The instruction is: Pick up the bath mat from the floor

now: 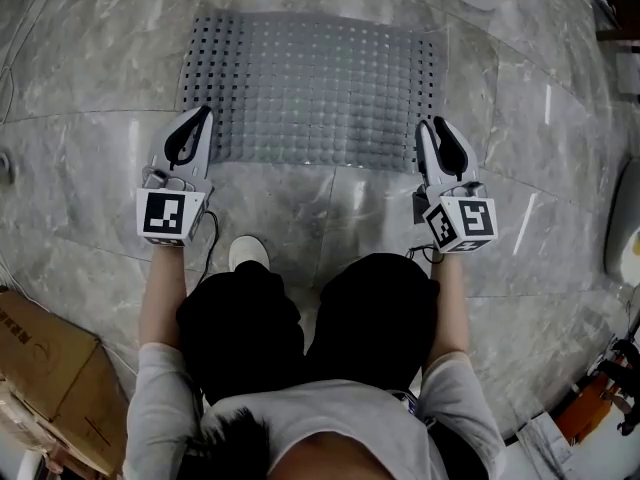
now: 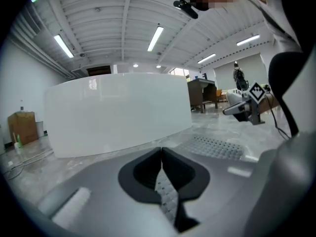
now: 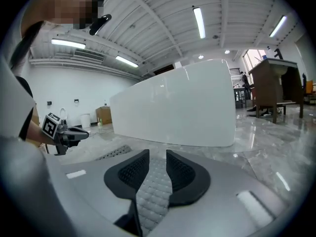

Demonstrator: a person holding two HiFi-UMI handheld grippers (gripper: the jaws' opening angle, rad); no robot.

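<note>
On floor point(image 1: 90, 158): bath mat point(image 1: 315, 88); left tongs point(image 1: 205, 113) pinch edge; right tongs point(image 1: 430, 125) parted astride.

This looks like a big open work hall with a bathroom corner set up in it, not a real home. The floor point(image 1: 90, 88) is shiny grey stone tiles. A big white bathtub point(image 3: 182, 107) stands out in the open, with a grey bath mat point(image 1: 310, 88) lying near it. The white ribbed ceiling point(image 2: 108, 14) is high up and has long strip lights point(image 3: 199, 21). A wooden desk point(image 3: 274, 85) stands further off, and cardboard boxes point(image 1: 40, 353) sit at the side
</note>
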